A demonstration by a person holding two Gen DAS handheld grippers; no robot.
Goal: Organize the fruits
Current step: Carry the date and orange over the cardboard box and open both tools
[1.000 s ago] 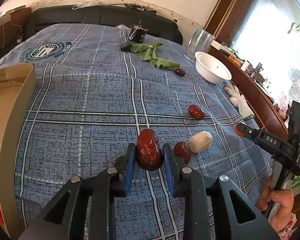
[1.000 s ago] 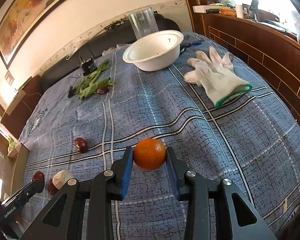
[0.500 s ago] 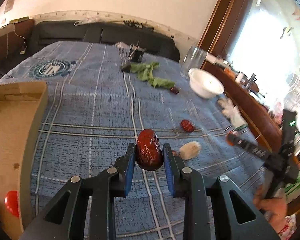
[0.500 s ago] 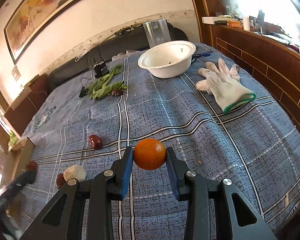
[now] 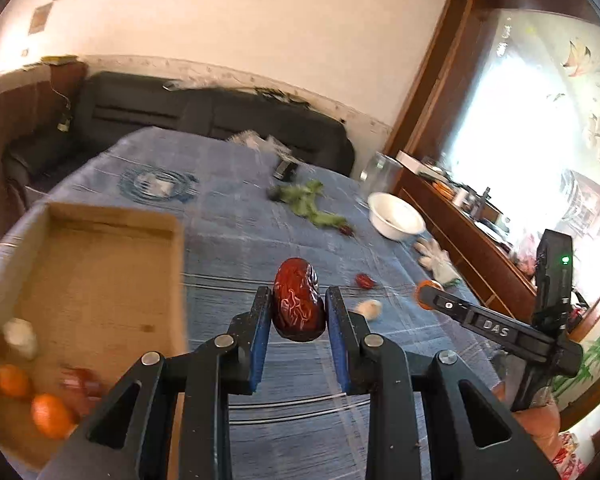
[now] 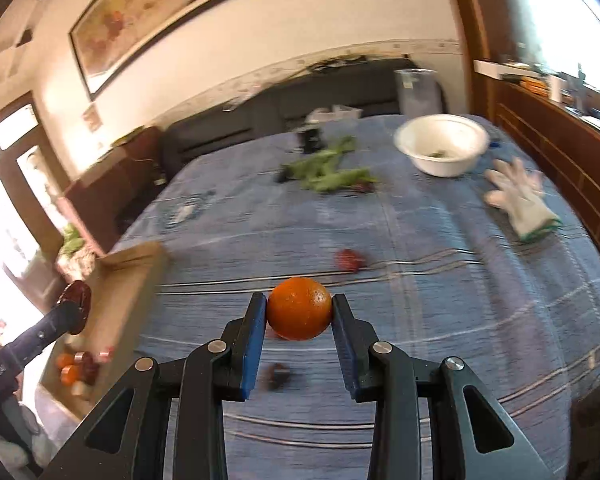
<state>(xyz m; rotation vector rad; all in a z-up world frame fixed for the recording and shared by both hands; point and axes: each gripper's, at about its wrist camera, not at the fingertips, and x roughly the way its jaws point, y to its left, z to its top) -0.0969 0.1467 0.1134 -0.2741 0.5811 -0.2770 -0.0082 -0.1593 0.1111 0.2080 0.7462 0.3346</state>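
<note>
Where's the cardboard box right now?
In the left wrist view, the cardboard box sits on the blue cloth, left of the left gripper holding the red date.

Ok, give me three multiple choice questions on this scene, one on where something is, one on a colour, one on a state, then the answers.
1. Where does the white bowl stand?
A. in the cardboard box
B. on the blue cloth, at the far side by the glove
C. on the sofa

2. What colour is the fruit in the right gripper?
A. green
B. white
C. orange

3. What is the left gripper doing?
A. gripping a red date
B. open and empty
C. holding the glove

Answers: B, the bowl sits on the cloth near the glove; C, the orange shows plainly; A, both fingers press the date.
</note>
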